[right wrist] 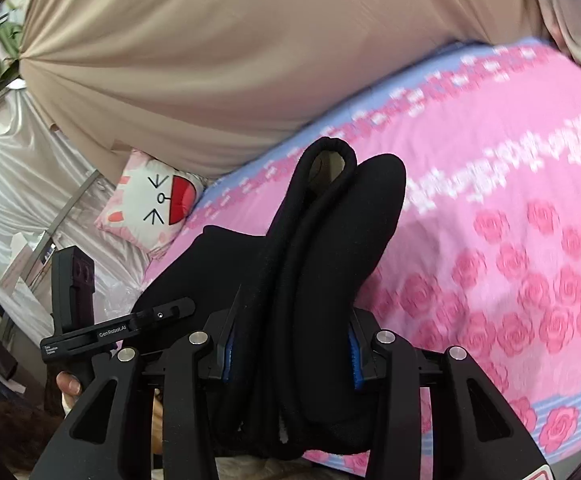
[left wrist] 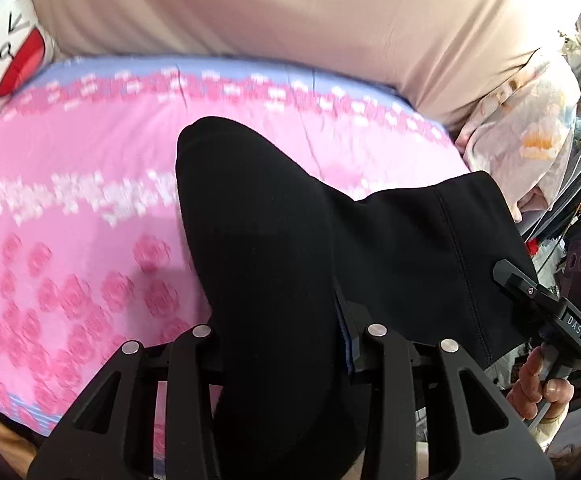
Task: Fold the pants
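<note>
The black pants (left wrist: 290, 240) hang lifted above a pink rose-print bed cover (left wrist: 70, 200). My left gripper (left wrist: 286, 344) is shut on a bunched part of the pants; the cloth drapes over its fingers and hides them. My right gripper (right wrist: 290, 352) is shut on a thick folded bundle of the pants (right wrist: 322, 260), with the waistband loop sticking up past the blue pads (right wrist: 356, 360). The right gripper also shows in the left wrist view (left wrist: 530, 296), at the pants' right edge. The left gripper shows in the right wrist view (right wrist: 146, 320), at the left.
A beige curtain (left wrist: 290, 12) hangs behind the bed. A white cat-face cushion (right wrist: 154, 200) lies at the bed's head end. A pale floral bundle (left wrist: 530, 140) and clutter sit off the bed's right side. The bed cover (right wrist: 510, 240) stretches flat under the pants.
</note>
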`<state>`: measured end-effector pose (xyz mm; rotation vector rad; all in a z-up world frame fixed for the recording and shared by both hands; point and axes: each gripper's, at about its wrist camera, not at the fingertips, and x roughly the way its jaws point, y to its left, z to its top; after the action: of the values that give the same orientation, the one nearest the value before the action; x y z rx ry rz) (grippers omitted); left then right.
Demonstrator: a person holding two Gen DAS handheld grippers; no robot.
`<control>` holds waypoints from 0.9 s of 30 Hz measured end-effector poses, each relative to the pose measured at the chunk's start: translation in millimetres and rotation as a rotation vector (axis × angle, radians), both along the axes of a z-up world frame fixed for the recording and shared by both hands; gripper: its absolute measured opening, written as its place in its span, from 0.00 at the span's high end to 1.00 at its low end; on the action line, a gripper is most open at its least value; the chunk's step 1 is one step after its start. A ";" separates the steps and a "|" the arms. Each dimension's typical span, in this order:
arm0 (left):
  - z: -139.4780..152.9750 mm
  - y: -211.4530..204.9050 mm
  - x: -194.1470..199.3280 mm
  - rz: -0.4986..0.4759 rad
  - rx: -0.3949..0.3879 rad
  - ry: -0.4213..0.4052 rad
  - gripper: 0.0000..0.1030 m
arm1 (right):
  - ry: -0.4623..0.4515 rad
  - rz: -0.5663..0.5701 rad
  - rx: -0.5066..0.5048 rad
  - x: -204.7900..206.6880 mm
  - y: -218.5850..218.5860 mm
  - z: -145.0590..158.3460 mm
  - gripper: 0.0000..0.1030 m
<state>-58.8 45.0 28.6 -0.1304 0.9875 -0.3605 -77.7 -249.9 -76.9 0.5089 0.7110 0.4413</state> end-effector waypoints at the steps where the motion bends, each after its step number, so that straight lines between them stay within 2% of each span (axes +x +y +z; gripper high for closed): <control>1: 5.5 1.0 0.2 0.001 0.000 -0.014 0.66 | -0.012 0.002 -0.006 -0.2 0.1 4.3 0.62; 14: 49.5 -7.5 4.8 -0.004 0.051 -0.155 0.66 | -0.155 0.014 -0.067 6.2 10.5 57.1 0.62; 22: 71.0 -13.9 15.7 -0.014 0.057 -0.226 0.66 | -0.220 0.005 -0.090 16.1 10.9 80.8 0.62; 27: 90.7 -16.5 23.3 -0.014 0.061 -0.302 0.66 | -0.277 0.003 -0.095 26.2 8.4 99.6 0.62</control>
<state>-35.5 28.5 119.3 -0.0130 0.7000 -0.3507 -51.5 -241.5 22.7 0.3487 0.4638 0.4675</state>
